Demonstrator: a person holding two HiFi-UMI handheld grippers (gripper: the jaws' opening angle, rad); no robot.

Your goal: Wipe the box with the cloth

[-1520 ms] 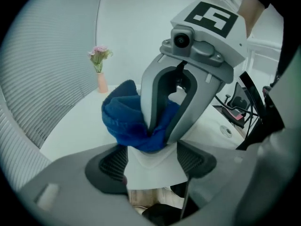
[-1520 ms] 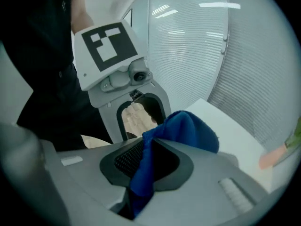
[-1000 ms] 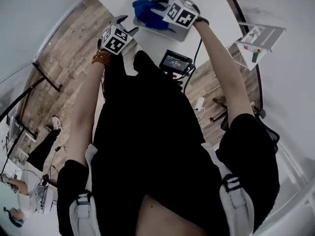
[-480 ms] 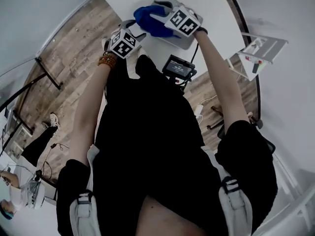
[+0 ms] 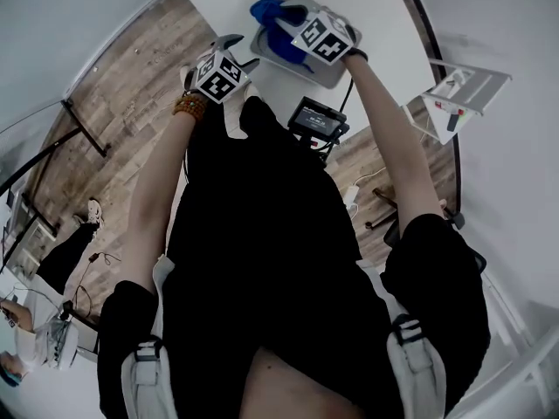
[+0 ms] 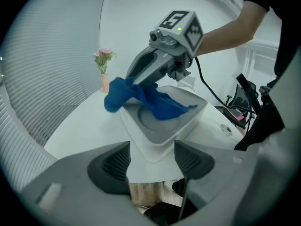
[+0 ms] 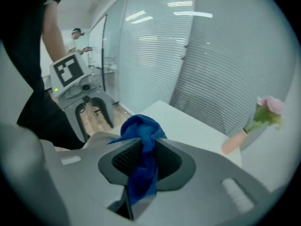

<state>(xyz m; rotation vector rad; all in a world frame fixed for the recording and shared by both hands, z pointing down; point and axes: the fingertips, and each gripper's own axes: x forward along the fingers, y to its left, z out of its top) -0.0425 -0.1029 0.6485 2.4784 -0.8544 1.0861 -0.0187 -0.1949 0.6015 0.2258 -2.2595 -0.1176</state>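
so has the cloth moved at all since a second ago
Yes. Against the box, the cloth held in the right gripper has slid right, from hanging over the box's left edge to lying mostly on top of it.

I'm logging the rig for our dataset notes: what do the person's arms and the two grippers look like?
Both the left gripper and right gripper are grey, with ribbed dark pads and a cube of black-and-white square markers. A black cable trails from the right one. Short black sleeves; a beaded bracelet on the left wrist.
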